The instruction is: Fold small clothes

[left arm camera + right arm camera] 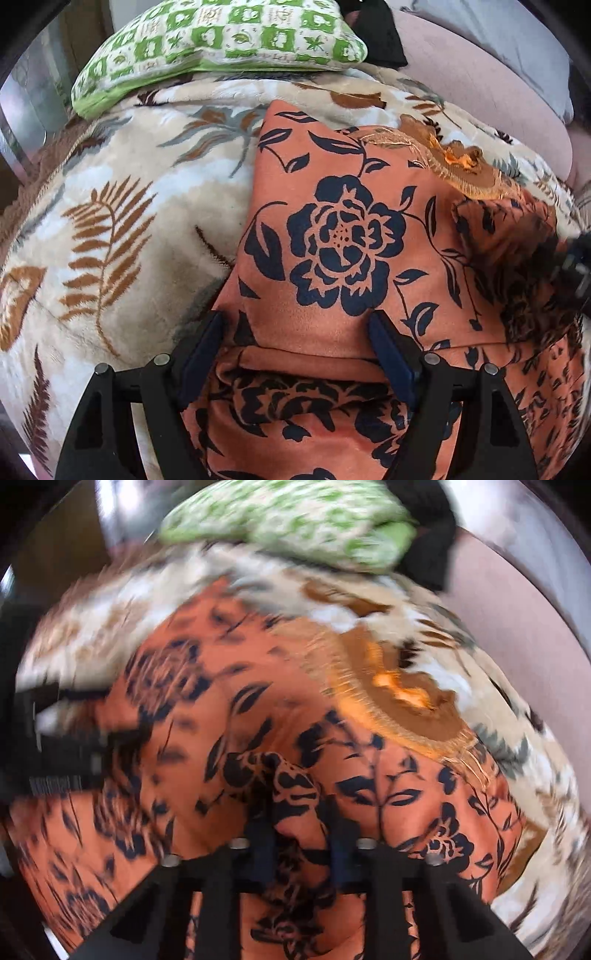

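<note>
An orange garment [340,236] printed with dark blue flowers lies on the bed, its brown embroidered neckline [461,162] at the upper right. My left gripper [297,325] stands open over the garment's near part, one finger on each side of a fold, pads clear of the cloth. In the blurred right wrist view, my right gripper [301,834] is shut on a raised ridge of the same garment [258,701] bunched between its pads. The right gripper also shows as a dark blur [574,258] at the left wrist view's right edge. The left gripper's black body [55,746] appears at the left.
A cream blanket [110,221] with brown fern prints covers the bed under the garment. At the far end lie a green-and-white patterned pillow [221,37] and a black cloth item [376,33]. A plain pink surface [498,92] lies at the upper right.
</note>
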